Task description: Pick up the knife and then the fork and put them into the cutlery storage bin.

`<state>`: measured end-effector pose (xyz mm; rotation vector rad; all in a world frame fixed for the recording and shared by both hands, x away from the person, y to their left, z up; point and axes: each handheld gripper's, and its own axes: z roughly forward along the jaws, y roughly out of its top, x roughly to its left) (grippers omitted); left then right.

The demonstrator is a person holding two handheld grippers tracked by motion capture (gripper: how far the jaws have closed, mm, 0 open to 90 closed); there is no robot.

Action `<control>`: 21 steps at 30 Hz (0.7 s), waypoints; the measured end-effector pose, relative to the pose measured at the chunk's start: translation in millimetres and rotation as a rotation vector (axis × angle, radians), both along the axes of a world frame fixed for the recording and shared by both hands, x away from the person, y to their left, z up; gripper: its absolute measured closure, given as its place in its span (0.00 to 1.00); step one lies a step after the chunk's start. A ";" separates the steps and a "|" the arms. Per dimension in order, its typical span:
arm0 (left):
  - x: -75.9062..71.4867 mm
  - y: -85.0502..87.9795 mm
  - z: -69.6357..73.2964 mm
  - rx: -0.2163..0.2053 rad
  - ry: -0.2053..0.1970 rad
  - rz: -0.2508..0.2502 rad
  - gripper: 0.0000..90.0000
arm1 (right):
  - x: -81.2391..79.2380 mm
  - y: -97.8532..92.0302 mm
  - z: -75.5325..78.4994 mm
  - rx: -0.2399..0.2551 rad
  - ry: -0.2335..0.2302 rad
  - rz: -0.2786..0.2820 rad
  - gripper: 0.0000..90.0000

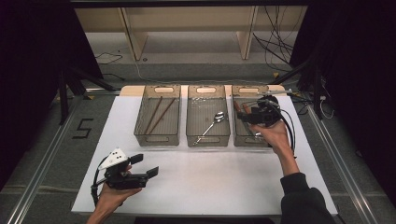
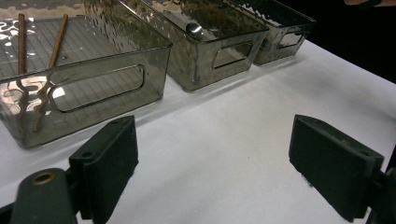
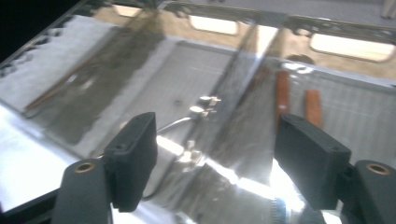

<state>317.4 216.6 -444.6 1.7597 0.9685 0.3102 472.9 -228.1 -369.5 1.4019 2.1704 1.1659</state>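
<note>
Dark surroundings frame the brightly lit white desk (image 1: 205, 182); the right gripper view is motion-blurred, with glare on the clear bins (image 3: 219, 140).

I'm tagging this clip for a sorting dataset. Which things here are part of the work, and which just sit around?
Part of the work:
right gripper, jaws open
right bin
orange-brown handles in that bin
middle bin with spoon
left bin with chopsticks

Just there:
left gripper, open over the table
floor cables

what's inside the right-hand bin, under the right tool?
Right bin: the right gripper view shows two reddish-brown handles lying side by side on its floor. Their far ends can't be made out. In the high view the right tool, open and empty, hides most of the bin.
</note>
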 end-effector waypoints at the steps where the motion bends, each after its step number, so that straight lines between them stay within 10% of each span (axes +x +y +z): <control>1: 0.1 0.3 0.1 0.001 -0.001 -0.001 0.17 | -4.3 2.2 0.3 0.005 -0.009 0.014 0.32; 21: 0.1 -0.2 0.2 -0.005 0.003 -0.004 0.17 | -80.1 29.3 -10.2 0.051 -0.121 0.172 0.27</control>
